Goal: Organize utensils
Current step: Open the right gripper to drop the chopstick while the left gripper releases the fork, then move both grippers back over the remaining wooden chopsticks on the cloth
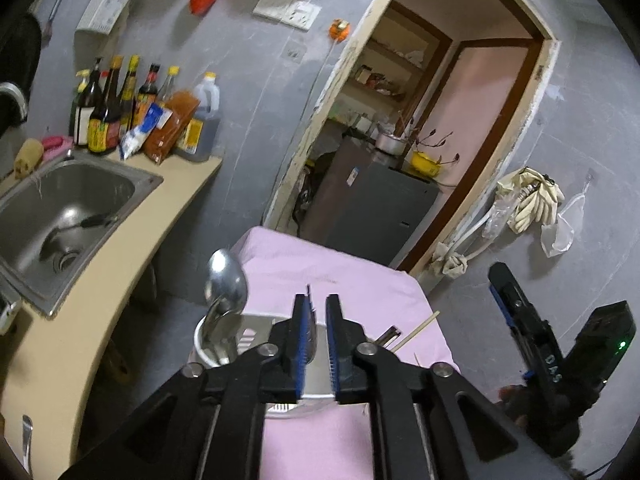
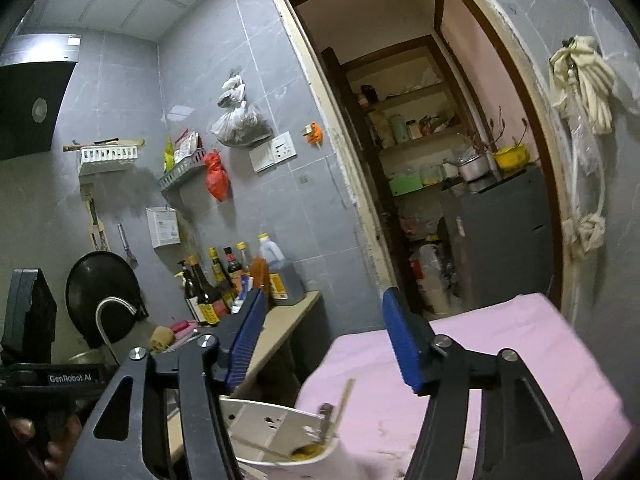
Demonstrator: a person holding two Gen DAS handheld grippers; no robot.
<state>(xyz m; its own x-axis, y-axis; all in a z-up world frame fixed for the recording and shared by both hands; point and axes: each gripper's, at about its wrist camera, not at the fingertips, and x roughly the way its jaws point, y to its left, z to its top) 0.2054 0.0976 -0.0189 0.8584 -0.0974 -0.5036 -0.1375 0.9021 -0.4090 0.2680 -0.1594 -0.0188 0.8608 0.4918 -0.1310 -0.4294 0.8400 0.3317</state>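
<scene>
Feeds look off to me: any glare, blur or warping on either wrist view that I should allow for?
Left wrist: sharp; glare on the spoon bowl and in the sink; fisheye bends the door frame. Right wrist: dimmer; white holder and pink cloth slightly smeared; dark corners in both.

Both wrist views close above pink table [image 1: 352, 276] — facing doorway [image 2: 440, 160], counter shared

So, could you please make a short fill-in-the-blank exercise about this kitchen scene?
1. The white utensil holder stands on a ____ cloth.
2. The big metal ____ stands upright in the holder, bowl end up.
3. In the steel sink lies a utensil with a ____ handle.
4. The red bag hangs on the ____.

Missing words: pink; spoon; black; wall
</scene>
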